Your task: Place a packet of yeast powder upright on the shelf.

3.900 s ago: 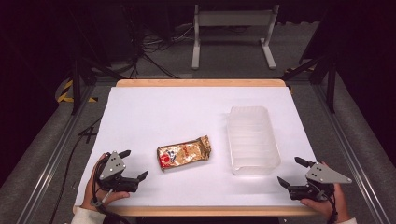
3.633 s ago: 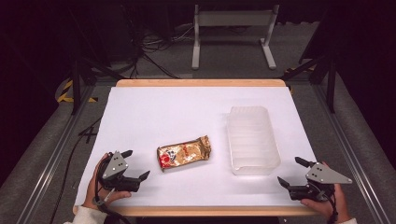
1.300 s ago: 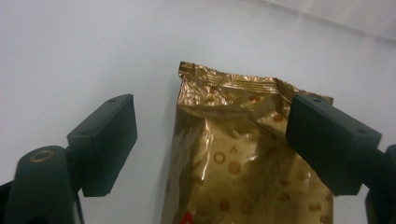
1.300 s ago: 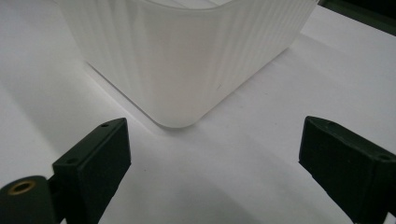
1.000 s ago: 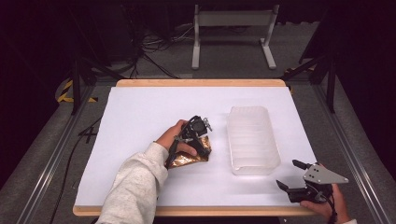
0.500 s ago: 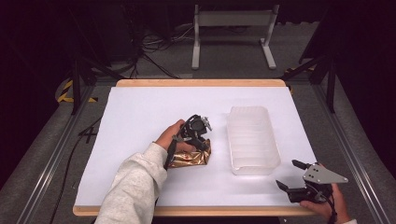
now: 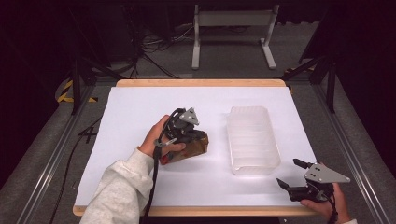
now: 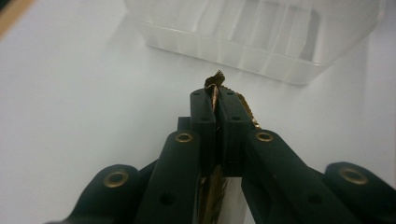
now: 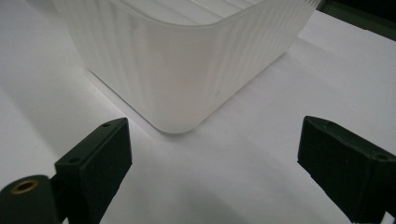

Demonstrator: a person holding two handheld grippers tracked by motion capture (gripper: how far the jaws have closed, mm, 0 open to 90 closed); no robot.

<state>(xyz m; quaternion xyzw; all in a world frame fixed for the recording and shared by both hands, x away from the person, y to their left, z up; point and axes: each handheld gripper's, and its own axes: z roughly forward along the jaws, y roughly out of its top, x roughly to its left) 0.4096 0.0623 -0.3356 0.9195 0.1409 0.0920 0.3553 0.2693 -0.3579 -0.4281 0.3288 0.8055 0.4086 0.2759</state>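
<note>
A gold and brown snack packet [image 7: 192, 149] lies near the middle of the white table [image 7: 135, 107], its right end tipped up. My left gripper [image 7: 198, 136] is shut on that end. In the left gripper view the jaws [image 8: 215, 100] are pressed together with the packet's crimped edge [image 8: 215, 78] sticking out above them. A clear ribbed plastic container [image 7: 252, 139] stands just right of the packet, its wall [image 8: 243, 49] close ahead of the left gripper. My right gripper [image 7: 290, 172] rests open near the front right corner, with the container's corner [image 9: 182, 70] ahead of its jaws [image 9: 215, 154].
The table's wooden front edge [image 7: 210, 211] runs just below the right hand. A grey sleeve [image 7: 119, 191] reaches in from the front left. Dark floor, cables and a metal stand [image 7: 233, 28] lie beyond the table's far edge.
My left gripper has left the front left corner, reached the packet at the table's middle and shut on its right end, which now stands raised. The right gripper has stayed put.
</note>
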